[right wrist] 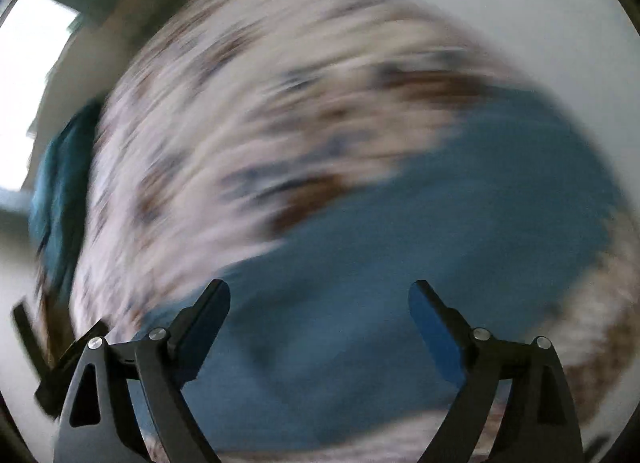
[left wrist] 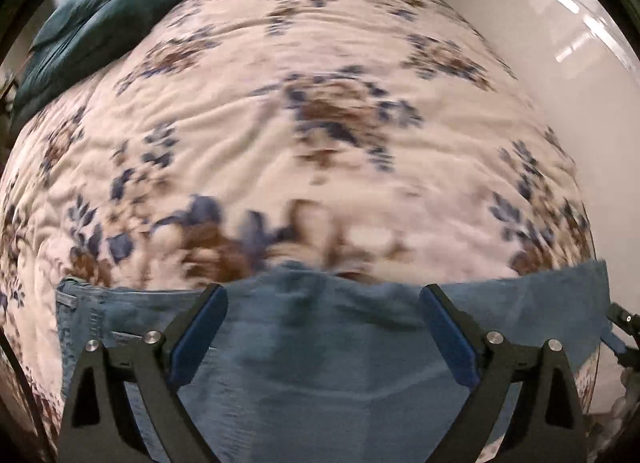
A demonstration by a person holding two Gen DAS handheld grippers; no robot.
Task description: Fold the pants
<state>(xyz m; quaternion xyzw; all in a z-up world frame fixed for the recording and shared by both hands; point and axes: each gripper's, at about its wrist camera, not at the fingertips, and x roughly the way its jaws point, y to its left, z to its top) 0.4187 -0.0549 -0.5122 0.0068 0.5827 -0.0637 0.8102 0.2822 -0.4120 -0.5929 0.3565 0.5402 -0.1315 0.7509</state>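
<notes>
Now both your grippers hang empty over the pants [left wrist: 320, 343]: the left gripper [left wrist: 323, 303] has its jaws spread wide, and so does the right gripper [right wrist: 320, 299]. The blue denim lies on the floral bedspread [left wrist: 280, 123], near its front edge, apparently doubled into a broad panel, waistband at the left. At least one fold looks done; judging by its width, another remains, though blur hides detail.

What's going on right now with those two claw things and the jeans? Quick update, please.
Left gripper open, empty. Right gripper open, empty. Jeans lying on the floral bedspread, neither claw gripping them. Nothing in the way; right view blurred.
</notes>
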